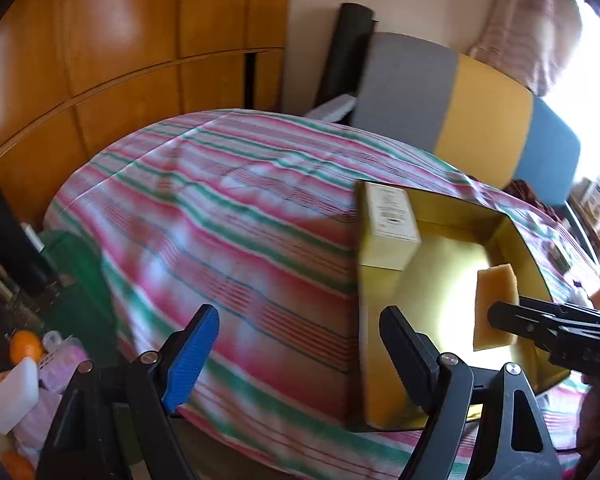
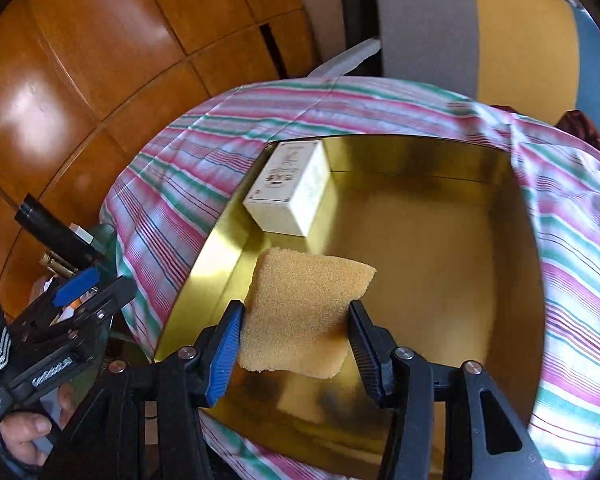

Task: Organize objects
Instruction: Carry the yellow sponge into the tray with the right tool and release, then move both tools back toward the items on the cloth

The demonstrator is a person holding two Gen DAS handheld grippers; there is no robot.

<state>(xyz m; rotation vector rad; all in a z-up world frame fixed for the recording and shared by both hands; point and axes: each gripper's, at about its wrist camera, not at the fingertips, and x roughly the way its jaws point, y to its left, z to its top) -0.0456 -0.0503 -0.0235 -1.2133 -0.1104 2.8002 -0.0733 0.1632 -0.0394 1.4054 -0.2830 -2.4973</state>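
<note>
Right tongs (image 2: 296, 344) clamped on a tan, rough-textured sponge block (image 2: 304, 312), one pad pressed into each side, squeezing it slightly. Held tilted above the near left part of the shiny gold rectangular tin box (image 2: 420, 152), clear of the tin's floor as far as can be told. Left tongs (image 1: 296, 364) standing wide with nothing between the pads, just left of the tin's near wall, over the bedspread; seen from the right wrist, low and to the left of the tin, gripped by a hand (image 2: 24, 436). Inside the tin, back in the far left corner, a cream cardboard carton with a printed label (image 2: 288, 200), lying flat against the left wall. Beneath the tin, the pink, green and white striped bedspread (image 1: 220, 220). Beyond the tin, a grey, yellow and blue banded cushion (image 1: 460, 116). Left of the tin, past the bed's edge, orange-brown wooden wardrobe doors (image 1: 120, 32).
</note>
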